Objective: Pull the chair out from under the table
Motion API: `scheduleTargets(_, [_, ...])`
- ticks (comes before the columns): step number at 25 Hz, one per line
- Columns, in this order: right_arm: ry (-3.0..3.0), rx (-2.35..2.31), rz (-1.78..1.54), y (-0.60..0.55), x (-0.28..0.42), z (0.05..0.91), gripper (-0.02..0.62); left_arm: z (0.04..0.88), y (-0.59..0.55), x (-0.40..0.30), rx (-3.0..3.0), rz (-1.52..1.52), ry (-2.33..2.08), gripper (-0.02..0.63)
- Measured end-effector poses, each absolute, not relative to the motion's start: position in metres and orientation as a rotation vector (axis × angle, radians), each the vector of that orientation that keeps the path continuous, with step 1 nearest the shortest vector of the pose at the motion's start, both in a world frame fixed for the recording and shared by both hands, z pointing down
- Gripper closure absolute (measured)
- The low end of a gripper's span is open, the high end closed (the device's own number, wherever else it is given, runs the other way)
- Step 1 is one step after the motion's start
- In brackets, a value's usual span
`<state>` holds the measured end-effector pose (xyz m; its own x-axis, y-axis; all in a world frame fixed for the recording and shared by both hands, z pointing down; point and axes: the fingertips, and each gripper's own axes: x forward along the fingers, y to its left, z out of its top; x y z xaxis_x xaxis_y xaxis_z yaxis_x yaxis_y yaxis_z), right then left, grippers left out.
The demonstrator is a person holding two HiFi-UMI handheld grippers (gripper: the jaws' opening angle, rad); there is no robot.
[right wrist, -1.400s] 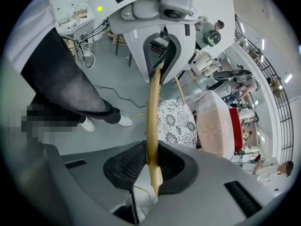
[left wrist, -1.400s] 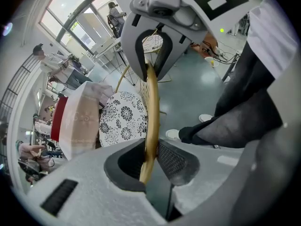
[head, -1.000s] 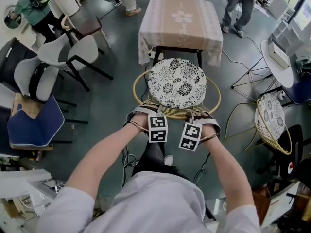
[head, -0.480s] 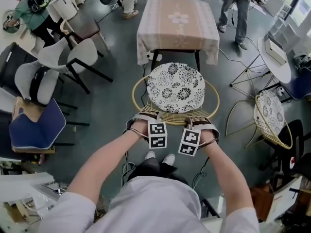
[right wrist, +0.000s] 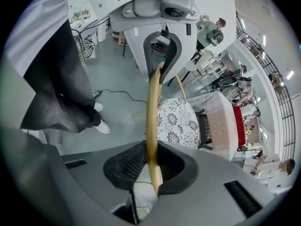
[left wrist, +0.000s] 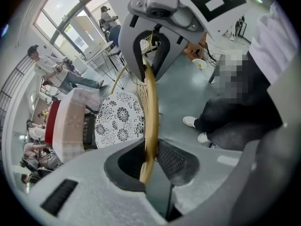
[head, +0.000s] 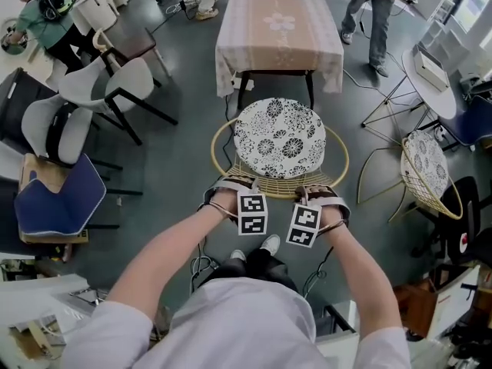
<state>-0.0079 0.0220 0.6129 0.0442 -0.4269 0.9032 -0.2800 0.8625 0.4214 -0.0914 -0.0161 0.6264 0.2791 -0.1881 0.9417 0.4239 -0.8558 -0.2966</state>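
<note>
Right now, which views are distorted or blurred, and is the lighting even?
Head view: sharp, evenly lit, only mild bending at the edges. Left gripper view: strong fisheye, black corners, bright windows; the chair rim is sharp. Right gripper view: same fisheye, rim sharp too.

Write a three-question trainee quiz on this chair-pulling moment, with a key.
1. True or false: the left gripper is open and empty.
2. What lies on the seat of the chair? A) a red pillow B) a floral cushion C) nothing
3. Fill in: the right gripper is shut on the chair's tan ____.
Key: 1 false, it is shut on the rim; 2 B; 3 rim.
</note>
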Motion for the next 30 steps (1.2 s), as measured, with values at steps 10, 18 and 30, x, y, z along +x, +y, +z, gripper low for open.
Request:
scheduleTargets(10, [-1.549, 0.581, -0.114, 0.049, -0.023, 0.613, 0.541, 0.627, 0.008, -0.105, -2.048, -1.607, -0.236, 0.529])
scheduleTargets(18, [-1.543, 0.630, -0.106, 0.052, -0.022, 0.612, 0.540, 0.626, 0.011, -0.105, -2.075, -1.592, -0.201, 0.529])
scheduleTargets(30, [-1.554, 0.731, -0.078, 0.054, -0.024, 0.589, 0.497, 0.602, 0.012, -0.108, -2.172, -1.481, -0.091, 0.523])
